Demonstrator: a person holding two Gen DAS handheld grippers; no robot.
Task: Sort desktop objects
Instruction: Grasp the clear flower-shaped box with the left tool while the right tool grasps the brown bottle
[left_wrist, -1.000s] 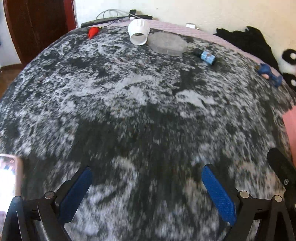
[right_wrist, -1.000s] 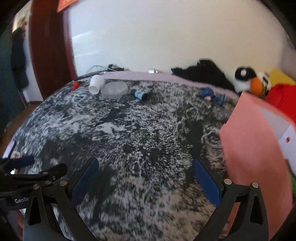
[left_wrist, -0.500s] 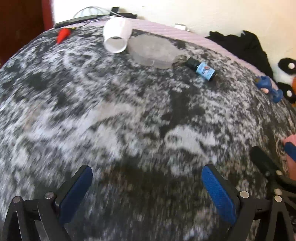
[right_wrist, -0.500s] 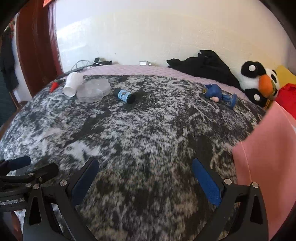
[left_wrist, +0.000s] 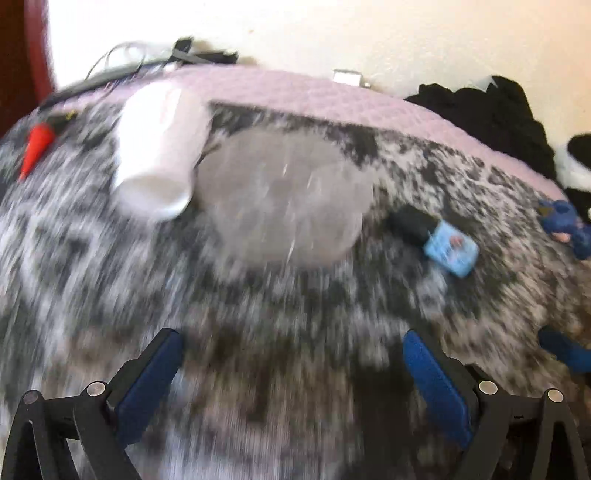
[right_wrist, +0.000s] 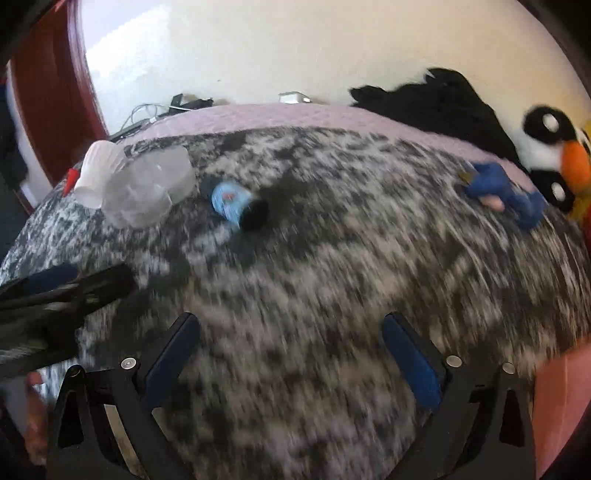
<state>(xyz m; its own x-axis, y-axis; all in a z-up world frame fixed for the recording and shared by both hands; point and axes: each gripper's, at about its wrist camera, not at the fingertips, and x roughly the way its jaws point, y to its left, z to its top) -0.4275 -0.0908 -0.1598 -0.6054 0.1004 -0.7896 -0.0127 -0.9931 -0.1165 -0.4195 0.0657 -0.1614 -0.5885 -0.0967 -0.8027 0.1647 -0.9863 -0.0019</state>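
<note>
Cup (left_wrist: 155, 155) touches dish (left_wrist: 284, 199) left; bottle (left_wrist: 436, 240) lies right.

We see both views smeared by motion. The small bottle's (left_wrist: 441, 243) label is unreadable, the blue figure (left_wrist: 565, 227) and the plush penguin (right_wrist: 554, 158) are cut by picture edges.

We see a white cup (left_wrist: 155, 155) on its side touching a clear round container (left_wrist: 284, 199); at its four o'clock lies a small blue-labelled, black-capped bottle (left_wrist: 439, 243). A red piece (left_wrist: 37, 147) sits at nine o'clock, a blue figurine (right_wrist: 502, 192) at three.
</note>
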